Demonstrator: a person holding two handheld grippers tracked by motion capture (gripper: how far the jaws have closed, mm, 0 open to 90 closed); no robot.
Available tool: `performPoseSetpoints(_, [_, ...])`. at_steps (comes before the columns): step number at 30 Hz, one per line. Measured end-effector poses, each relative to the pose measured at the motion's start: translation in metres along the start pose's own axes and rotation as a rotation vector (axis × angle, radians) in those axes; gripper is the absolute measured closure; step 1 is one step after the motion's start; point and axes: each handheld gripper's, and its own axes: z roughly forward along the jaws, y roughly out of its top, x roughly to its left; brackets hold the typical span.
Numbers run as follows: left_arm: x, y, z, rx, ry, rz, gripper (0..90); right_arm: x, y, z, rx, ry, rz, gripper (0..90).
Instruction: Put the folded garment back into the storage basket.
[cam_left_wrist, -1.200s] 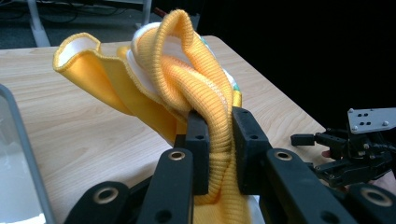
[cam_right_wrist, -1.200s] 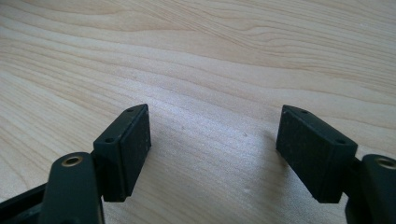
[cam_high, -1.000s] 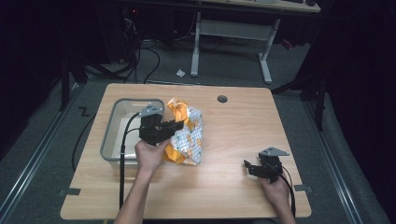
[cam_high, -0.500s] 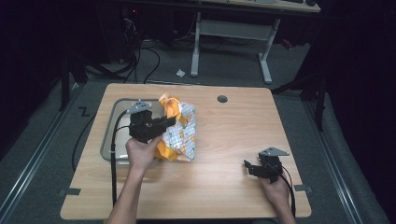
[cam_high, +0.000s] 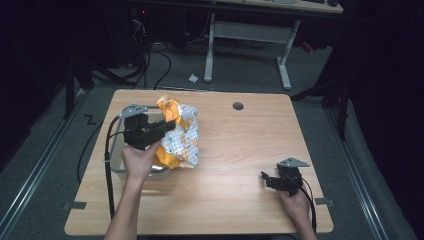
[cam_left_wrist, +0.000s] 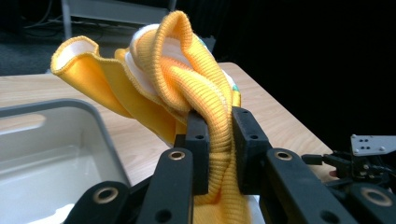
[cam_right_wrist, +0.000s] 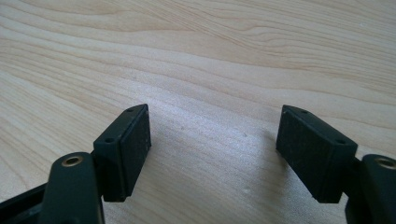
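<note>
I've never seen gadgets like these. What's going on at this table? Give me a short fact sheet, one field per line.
Setting: wooden table, a person's hands coming in from the near edge
Left claw: shut on a yellow ribbed garment, lifted beside the bin
Garment pattern: white with orange and green print on the hanging part, seen in the high view
Bin: grey plastic tub on the table's left side, beside the garment
Right claw: open, nothing between its jaws, low over bare wood near the table's right front

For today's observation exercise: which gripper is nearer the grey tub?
Left. The left gripper hangs at the grey tub, gripping an orange garment; the right gripper rests across the table.
</note>
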Motion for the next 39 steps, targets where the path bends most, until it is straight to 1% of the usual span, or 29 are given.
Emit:
performPoseSetpoints(5, [0.009, 0.003, -0.008, -0.002, 0.018, -0.005, 78.7, 0.000, 0.000, 0.000, 0.000, 0.000, -0.002, 26.5])
performPoseSetpoints(13, [0.018, 0.002, -0.016, 0.004, 0.038, -0.006, 78.7, 0.000, 0.000, 0.000, 0.000, 0.000, -0.001, 26.5])
performPoseSetpoints(17, [0.025, 0.002, -0.018, 0.006, 0.048, -0.020, 78.7, 0.000, 0.000, 0.000, 0.000, 0.000, -0.001, 26.5])
performPoseSetpoints(20, [0.032, 0.001, -0.019, 0.014, 0.063, -0.023, 78.6, 0.000, 0.000, 0.000, 0.000, 0.000, -0.001, 26.5])
performPoseSetpoints(23, [0.037, 0.000, -0.018, 0.028, 0.082, -0.018, 78.6, 0.000, 0.000, 0.000, 0.000, -0.001, -0.002, 26.5])
performPoseSetpoints(29, [0.046, -0.002, -0.017, 0.038, 0.094, -0.020, 78.6, 0.000, 0.000, 0.000, 0.000, 0.000, -0.001, 26.5])
performPoseSetpoints(33, [0.052, -0.005, -0.017, 0.051, 0.119, -0.020, 78.6, 0.000, 0.000, 0.000, 0.000, 0.000, -0.001, 26.5])
performPoseSetpoints(36, [0.057, -0.006, -0.017, 0.058, 0.125, -0.026, 78.6, 0.000, 0.000, 0.000, 0.000, 0.000, -0.001, 26.5])
performPoseSetpoints(39, [0.061, -0.007, -0.015, 0.072, 0.142, -0.019, 78.6, 0.000, 0.000, 0.000, 0.000, 0.000, -0.001, 26.5])
